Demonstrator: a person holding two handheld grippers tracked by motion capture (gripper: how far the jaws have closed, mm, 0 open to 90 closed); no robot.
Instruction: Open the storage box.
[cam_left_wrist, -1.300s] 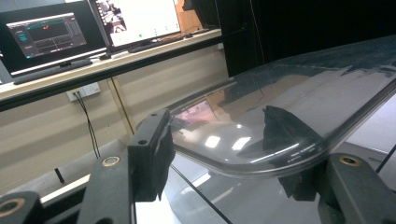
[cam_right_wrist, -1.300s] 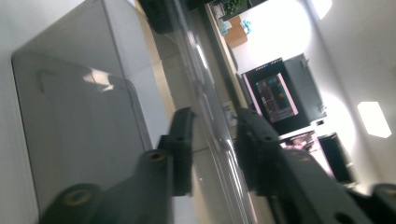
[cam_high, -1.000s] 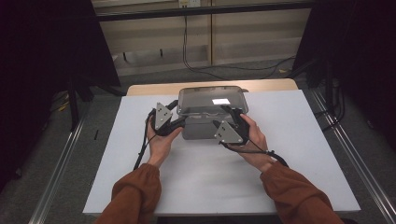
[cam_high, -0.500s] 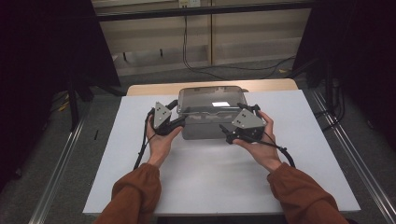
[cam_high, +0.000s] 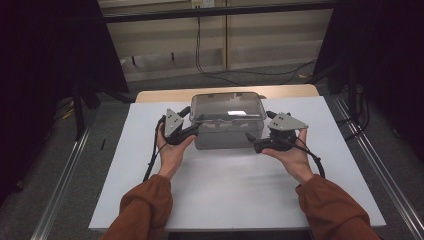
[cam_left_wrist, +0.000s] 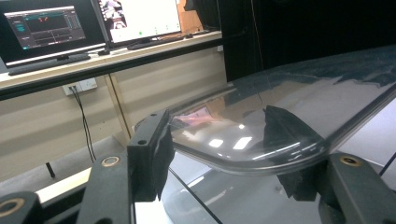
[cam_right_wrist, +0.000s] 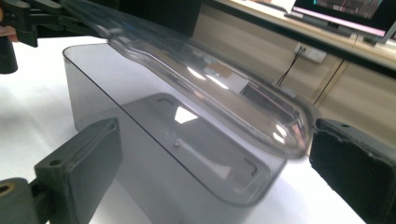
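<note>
The clear box (cam_high: 227, 131) sits at the far middle of the white table (cam_high: 240, 200), and its see-through lid (cam_high: 228, 107) is lifted a little off the box, tipped up. My left gripper (cam_high: 192, 131) is at the lid's left end with its jaws spread wide around the lid's corner and not squeezing it, and my right gripper (cam_high: 251, 141) is at the lid's right end, jaws wide too, one beside the box wall and one just past the lid's rim. I think the step is to take the lid by both ends, so I should close both grippers on the rim together and keep the lid flat so it does not slip or tip.
</note>
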